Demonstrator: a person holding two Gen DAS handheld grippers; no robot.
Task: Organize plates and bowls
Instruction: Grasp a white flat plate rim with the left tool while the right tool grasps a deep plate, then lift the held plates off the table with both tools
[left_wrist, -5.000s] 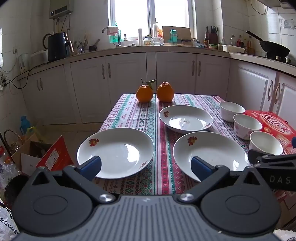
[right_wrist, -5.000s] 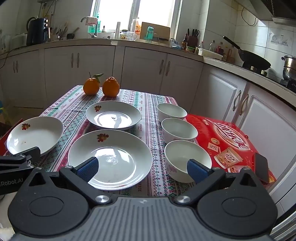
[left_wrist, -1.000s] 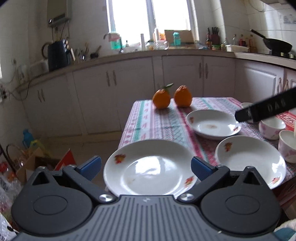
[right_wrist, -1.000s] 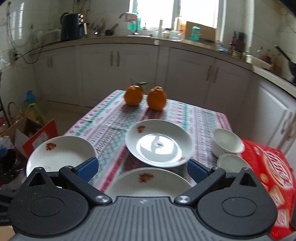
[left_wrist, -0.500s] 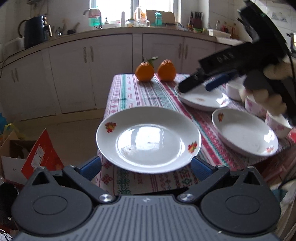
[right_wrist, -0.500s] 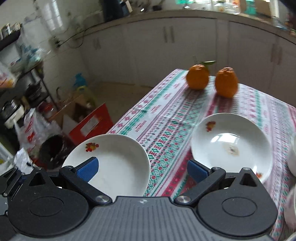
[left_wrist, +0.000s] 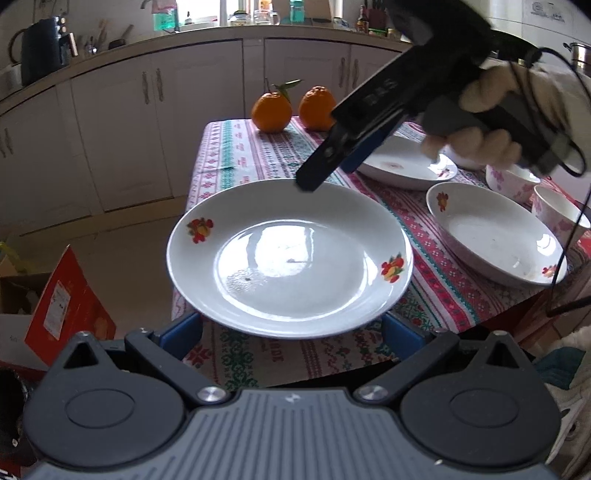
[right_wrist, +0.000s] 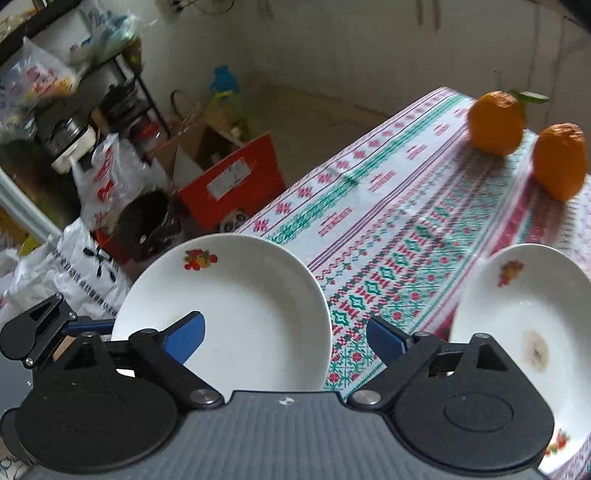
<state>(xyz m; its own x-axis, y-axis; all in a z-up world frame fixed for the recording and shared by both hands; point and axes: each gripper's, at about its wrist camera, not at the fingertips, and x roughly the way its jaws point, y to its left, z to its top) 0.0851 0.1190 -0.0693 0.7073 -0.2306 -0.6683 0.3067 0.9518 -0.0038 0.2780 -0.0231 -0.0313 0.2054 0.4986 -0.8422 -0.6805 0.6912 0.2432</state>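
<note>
Tabletop (left_wrist: 236, 155): big plate (left_wrist: 288, 254) overhangs its near left corner. Step: picking it up for stacking. My left gripper (left_wrist: 291, 334) is spread wide at the near rim, not touching. Right gripper (right_wrist: 286, 334) is closing, nothing between its jaws; next, straddle the far rim.

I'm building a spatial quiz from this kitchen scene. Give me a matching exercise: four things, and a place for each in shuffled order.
Things:
1. oranges
2. bowls
3. red box
4. nearest plate

Places:
A. on the floor, left of the table
B. far end of the table
C. near left corner of the table
D. right side of the table

Pairs: 1-B, 2-D, 3-A, 4-C
</note>
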